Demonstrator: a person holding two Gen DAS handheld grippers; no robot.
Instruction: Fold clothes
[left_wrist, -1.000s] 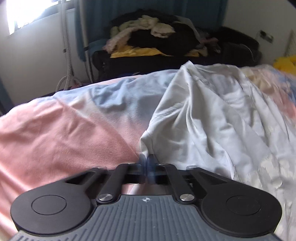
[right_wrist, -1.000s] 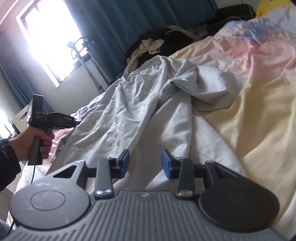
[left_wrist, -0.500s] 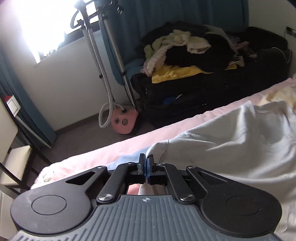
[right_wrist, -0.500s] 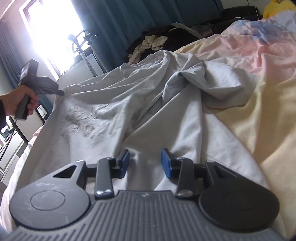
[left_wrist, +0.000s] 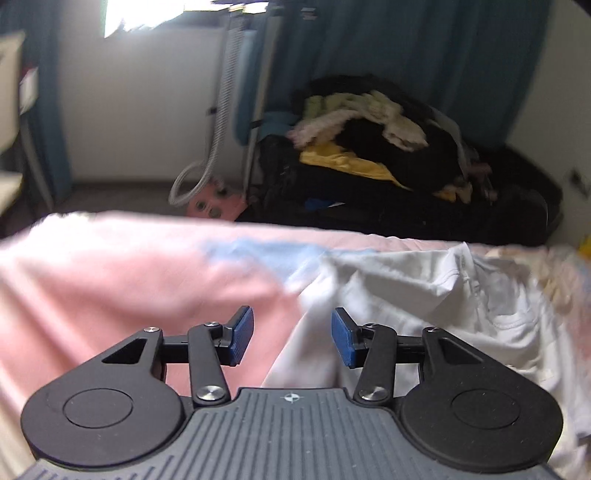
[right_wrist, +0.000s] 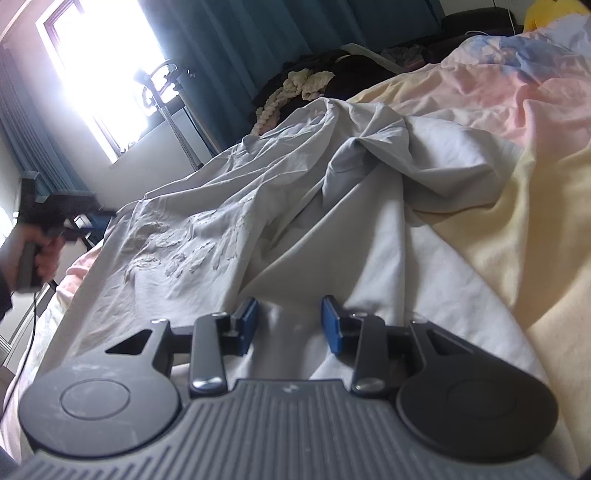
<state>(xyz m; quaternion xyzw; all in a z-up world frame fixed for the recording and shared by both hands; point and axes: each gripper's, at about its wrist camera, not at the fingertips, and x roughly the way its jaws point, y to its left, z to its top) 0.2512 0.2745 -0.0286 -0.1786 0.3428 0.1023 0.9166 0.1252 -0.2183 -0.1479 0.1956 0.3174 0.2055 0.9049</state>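
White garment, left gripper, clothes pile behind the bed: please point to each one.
White garment (right_wrist: 295, 206), right wrist view, wrinkled middle.
Left gripper (left_wrist: 292, 334), left wrist view, midway between fingertips.
Clothes pile (left_wrist: 369, 147), left wrist view, dark middle.

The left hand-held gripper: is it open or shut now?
Open. The left hand-held gripper has its blue pads wide apart, with nothing clamped; the crumpled white cotton garment lies loose beneath.
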